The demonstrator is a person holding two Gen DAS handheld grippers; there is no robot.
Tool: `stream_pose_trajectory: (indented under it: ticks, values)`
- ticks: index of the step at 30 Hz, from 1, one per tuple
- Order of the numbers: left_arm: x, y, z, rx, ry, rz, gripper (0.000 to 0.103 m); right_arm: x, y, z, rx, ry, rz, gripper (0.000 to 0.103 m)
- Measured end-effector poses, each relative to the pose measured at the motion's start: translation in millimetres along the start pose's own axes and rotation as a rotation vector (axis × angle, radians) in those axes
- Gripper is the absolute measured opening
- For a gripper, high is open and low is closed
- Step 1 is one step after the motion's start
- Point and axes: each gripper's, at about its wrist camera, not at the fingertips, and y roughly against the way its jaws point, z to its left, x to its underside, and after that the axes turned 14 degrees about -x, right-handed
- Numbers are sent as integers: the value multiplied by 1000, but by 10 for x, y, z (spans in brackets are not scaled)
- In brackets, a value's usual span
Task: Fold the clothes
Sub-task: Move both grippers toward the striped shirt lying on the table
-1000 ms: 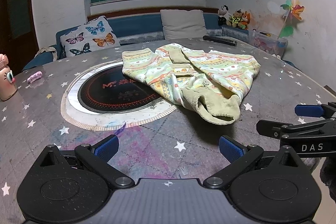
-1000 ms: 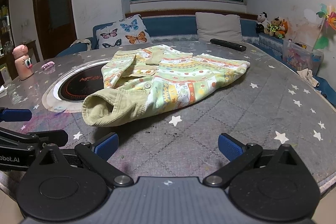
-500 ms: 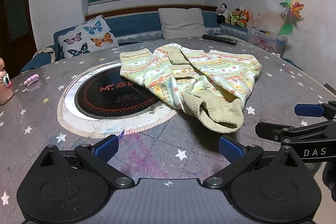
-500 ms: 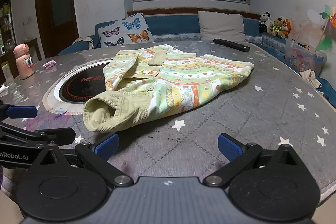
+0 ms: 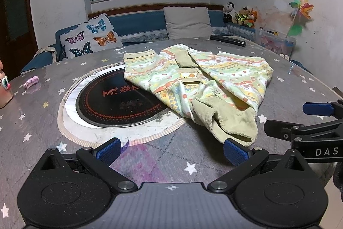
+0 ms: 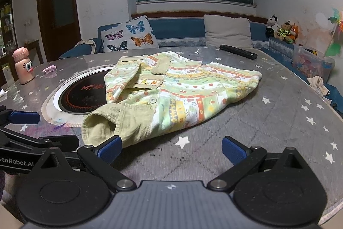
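Lying rumpled on table: patterned green-yellow jacket, corduroy cuffs.

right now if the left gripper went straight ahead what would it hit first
Probably bare table first. The left gripper points between the round cooktop and the garment's corduroy cuff, which sits beside its right finger. Depth is uncertain.

Pink bottle cut off left.

Crumpled pastel-patterned child's garment, perhaps a jacket, flat on the table, corduroy cuff nearest
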Motion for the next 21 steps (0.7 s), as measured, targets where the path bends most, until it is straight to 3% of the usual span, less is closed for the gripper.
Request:
stream_pose_trajectory:
  ticks: [21]
  values:
    - [-337,-299,42,-25,-10,3,103,-321,-270,-151,-7,12,25,94]
